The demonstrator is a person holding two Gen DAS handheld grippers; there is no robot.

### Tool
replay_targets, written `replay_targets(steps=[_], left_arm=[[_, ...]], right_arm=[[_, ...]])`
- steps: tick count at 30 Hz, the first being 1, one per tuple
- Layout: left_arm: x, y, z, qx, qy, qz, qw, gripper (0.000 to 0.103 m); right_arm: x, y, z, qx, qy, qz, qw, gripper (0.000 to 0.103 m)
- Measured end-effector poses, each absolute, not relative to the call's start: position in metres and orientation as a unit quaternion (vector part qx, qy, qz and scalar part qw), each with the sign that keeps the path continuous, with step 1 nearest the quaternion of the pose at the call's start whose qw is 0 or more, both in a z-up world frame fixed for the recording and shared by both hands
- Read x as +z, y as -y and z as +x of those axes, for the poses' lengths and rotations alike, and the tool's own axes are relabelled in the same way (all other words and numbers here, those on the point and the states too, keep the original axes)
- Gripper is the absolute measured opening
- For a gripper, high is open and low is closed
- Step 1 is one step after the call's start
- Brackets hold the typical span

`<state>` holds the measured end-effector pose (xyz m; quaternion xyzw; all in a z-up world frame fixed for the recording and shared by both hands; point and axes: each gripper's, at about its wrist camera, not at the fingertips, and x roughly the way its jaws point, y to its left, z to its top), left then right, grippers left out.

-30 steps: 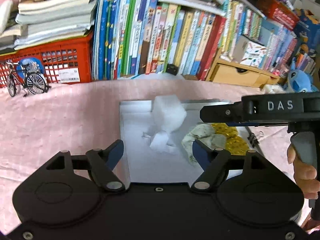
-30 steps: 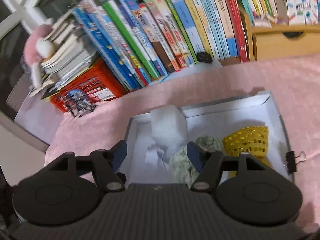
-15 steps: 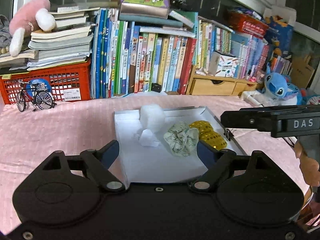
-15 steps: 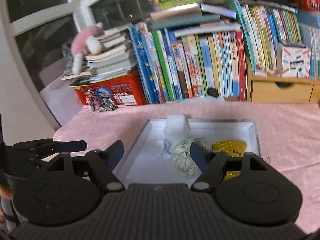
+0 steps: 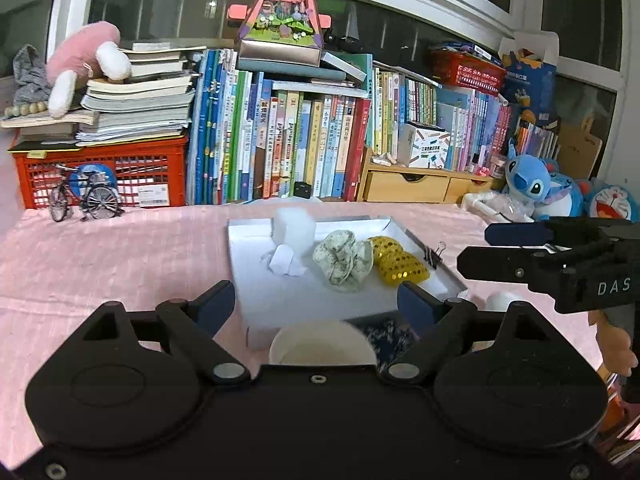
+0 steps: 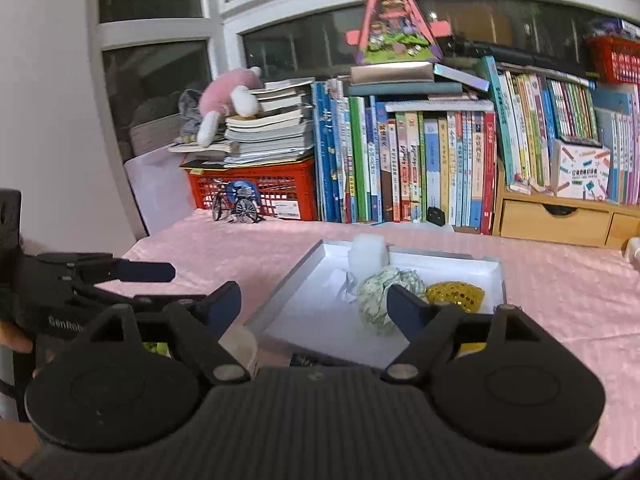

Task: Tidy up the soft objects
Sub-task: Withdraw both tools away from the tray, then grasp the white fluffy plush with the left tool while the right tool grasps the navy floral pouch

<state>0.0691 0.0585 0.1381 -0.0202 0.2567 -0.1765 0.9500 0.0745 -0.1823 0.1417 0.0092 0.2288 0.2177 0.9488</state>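
Both of my tools hang above the near edge of the surface [image 5: 100,256], which is covered in pink cloth. My left hand-held gripper [image 5: 316,304] has its fingers spread wide with nothing between them, and my right hand-held gripper [image 6: 314,306] is spread the same way, also holding nothing. Ahead of both sits a shallow white tray [image 5: 236,264]. Inside it, toward the far side, a white foam block [image 5: 292,230] stands with a crumpled white paper scrap [image 5: 282,262] just in front of it. To the right of these lies a green floral scrunchie [image 5: 344,258], touching a yellow sequinned pouch [image 5: 396,262]. A black binder clip [image 5: 434,254] grips the tray's right rim. Just below my left fingers I see the rim of a white cup [image 5: 320,344] beside something dark and patterned that I cannot identify. Books [image 5: 288,144] and a red crate [image 5: 104,176] line the back.
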Motion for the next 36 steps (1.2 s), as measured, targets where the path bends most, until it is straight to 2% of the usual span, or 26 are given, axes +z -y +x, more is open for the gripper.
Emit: replay_targets(steps=[7, 18, 25, 36], left_arm=[[0.116, -0.076, 0.035, -0.152, -0.258, -0.027, 0.954, 0.091], [0.072, -0.085, 0.015, -0.105, -0.264, -0.006, 0.959, 0.091], [0.048, -0.075, 0.021, -0.084, -0.272, 0.014, 0.958, 0.082], [0.031, -0.066, 0.042, -0.065, -0.268, 0.032, 0.961, 0.077]], right_arm=[[0.117, 0.169, 0.039, 0.211, -0.203, -0.042, 0.955, 0.089], [0.074, 0.153, 0.019, 0.188, -0.195, -0.095, 0.958, 0.089], [0.050, 0.135, 0.016, 0.176, -0.189, -0.170, 0.951, 0.089], [0.022, 0.114, 0.029, 0.159, -0.195, -0.263, 0.931, 0.088]])
